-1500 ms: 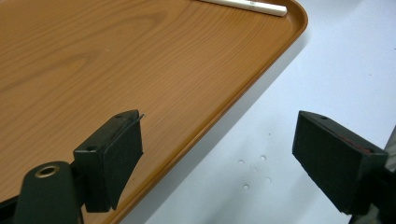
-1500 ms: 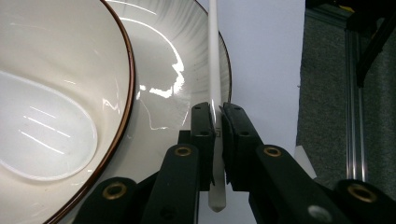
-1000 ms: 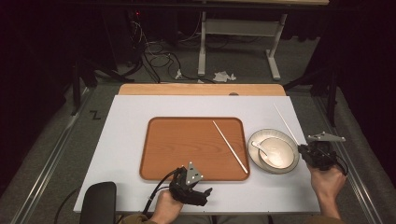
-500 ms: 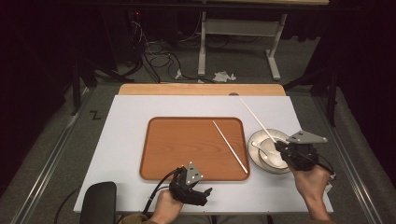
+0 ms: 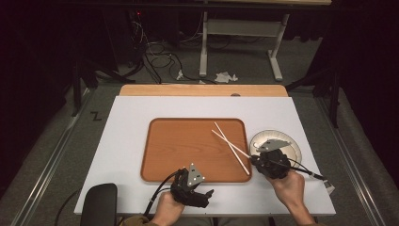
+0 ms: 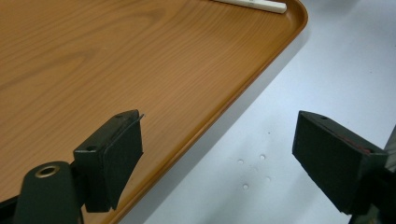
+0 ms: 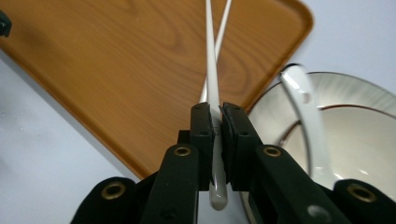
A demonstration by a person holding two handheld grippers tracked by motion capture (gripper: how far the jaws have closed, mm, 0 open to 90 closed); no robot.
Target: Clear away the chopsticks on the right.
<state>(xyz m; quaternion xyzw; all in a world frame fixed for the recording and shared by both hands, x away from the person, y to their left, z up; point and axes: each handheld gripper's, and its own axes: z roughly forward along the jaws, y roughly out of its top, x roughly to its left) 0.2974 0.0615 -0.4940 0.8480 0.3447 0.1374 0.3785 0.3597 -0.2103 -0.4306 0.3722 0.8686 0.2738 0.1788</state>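
My right gripper (image 5: 258,160) (image 7: 217,114) is shut on one white chopstick (image 5: 231,143) (image 7: 211,70), held near its thick end and slanting up-left over the right part of the brown wooden tray (image 5: 179,150) (image 7: 116,60). A second white chopstick (image 5: 235,153) (image 7: 223,28) lies flat on the tray and crosses under the held one. My left gripper (image 5: 200,192) (image 6: 219,158) stands open and holds nothing, low over the front edge of the tray (image 6: 93,56), one jaw above the wood and the other above the white table.
A white bowl (image 5: 291,146) (image 7: 359,116) with a brown rim line holds a white spoon (image 7: 303,107), just right of the tray beside my right hand. The white tabletop (image 5: 131,122) surrounds the tray. A dark pad (image 5: 96,205) sits at the front left corner.
My right gripper has moved left from beyond the bowl to the tray's right edge, carrying the chopstick, whose tip now reaches over the tray. My left gripper has stayed where it was.
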